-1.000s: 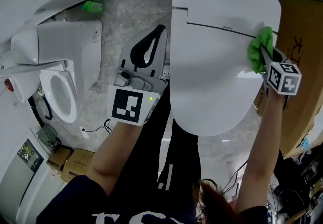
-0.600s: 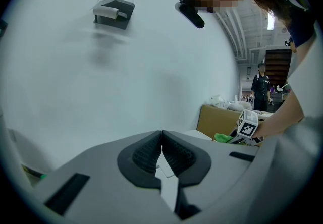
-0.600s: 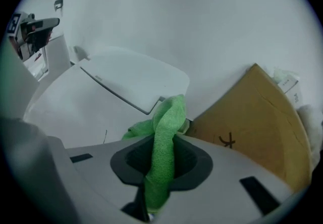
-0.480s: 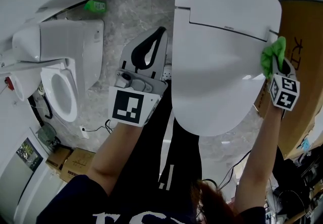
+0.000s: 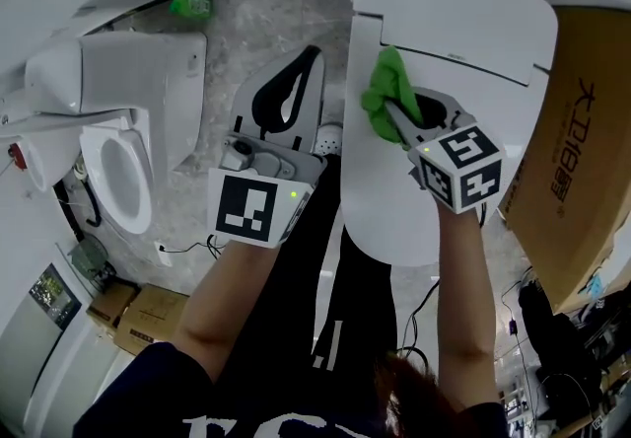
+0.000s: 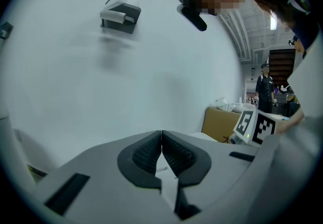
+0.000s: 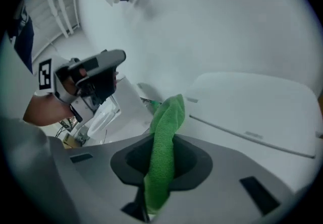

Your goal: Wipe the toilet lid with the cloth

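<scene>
Right gripper (image 5: 396, 118) pinches green cloth (image 5: 383, 93), seemingly against toilet lid (image 5: 493, 27); left gripper (image 6: 161, 142) pressed together.

Bright, even indoor light; fisheye warp in the gripper views.
Shadows are soft. The white lid (image 5: 463, 22) has a mild sheen and no harsh glare. Both gripper views bend strongly and go black at the corners. The cloth (image 7: 162, 155) is sharp, the background softer.
</scene>
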`<state>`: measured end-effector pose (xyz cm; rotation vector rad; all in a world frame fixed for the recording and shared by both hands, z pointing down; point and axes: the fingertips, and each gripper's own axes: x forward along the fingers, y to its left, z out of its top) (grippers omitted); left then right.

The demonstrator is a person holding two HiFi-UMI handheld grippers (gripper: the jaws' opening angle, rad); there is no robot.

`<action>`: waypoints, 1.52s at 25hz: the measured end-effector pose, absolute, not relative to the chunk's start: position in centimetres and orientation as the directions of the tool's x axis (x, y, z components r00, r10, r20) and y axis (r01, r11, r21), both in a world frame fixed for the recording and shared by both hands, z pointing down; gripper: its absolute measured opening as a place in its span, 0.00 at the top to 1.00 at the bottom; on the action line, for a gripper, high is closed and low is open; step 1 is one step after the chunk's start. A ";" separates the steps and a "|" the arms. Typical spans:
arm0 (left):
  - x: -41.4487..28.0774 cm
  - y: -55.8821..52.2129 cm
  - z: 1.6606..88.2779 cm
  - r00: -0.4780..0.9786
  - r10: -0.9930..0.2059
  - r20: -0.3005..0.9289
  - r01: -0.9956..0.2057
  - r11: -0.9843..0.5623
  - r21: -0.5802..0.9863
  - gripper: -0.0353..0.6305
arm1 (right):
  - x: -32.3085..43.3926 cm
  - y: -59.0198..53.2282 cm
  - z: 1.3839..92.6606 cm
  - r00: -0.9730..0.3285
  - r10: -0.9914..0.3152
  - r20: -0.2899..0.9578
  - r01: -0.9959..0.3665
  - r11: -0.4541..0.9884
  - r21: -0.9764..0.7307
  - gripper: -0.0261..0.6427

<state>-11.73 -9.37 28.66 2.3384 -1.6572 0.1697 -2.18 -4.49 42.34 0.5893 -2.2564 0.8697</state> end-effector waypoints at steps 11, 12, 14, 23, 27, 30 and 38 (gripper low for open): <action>-13.2 -9.2 29.8 0.334 -0.902 0.273 -0.942 -0.309 0.134 0.91 | -6.5 -2.5 46.5 -0.626 -0.186 0.757 -0.592 0.746 -0.305 0.84; -13.1 -9.2 29.9 0.338 -0.899 0.277 -0.941 -0.314 0.129 0.91 | -6.5 -2.5 46.5 -0.627 -0.188 0.756 -0.591 0.747 -0.304 0.84; -13.0 -9.4 29.9 0.339 -0.898 0.280 -0.940 -0.315 0.130 0.92 | -6.4 -2.5 46.5 -0.628 -0.189 0.755 -0.590 0.748 -0.304 0.84; -11.6 -10.0 29.9 0.346 -0.898 0.273 -0.937 -0.318 0.142 0.92 | -0.9 -3.1 46.7 -0.579 -0.282 0.765 -0.699 0.654 -0.288 0.84; -10.7 -10.1 29.7 0.347 -0.902 0.258 -0.936 -0.316 0.156 0.92 | 3.7 -3.1 47.1 -0.536 -0.321 0.781 -0.746 0.612 -0.261 0.84; -9.9 -9.9 30.0 0.362 -0.893 0.268 -0.931 -0.334 0.148 0.92 | 5.8 -3.1 47.2 -0.517 -0.331 0.790 -0.761 0.600 -0.246 0.84; -8.6 -9.6 29.9 0.368 -0.891 0.267 -0.929 -0.338 0.152 0.91 | 10.1 -3.2 47.5 -0.470 -0.362 0.805 -0.795 0.571 -0.208 0.84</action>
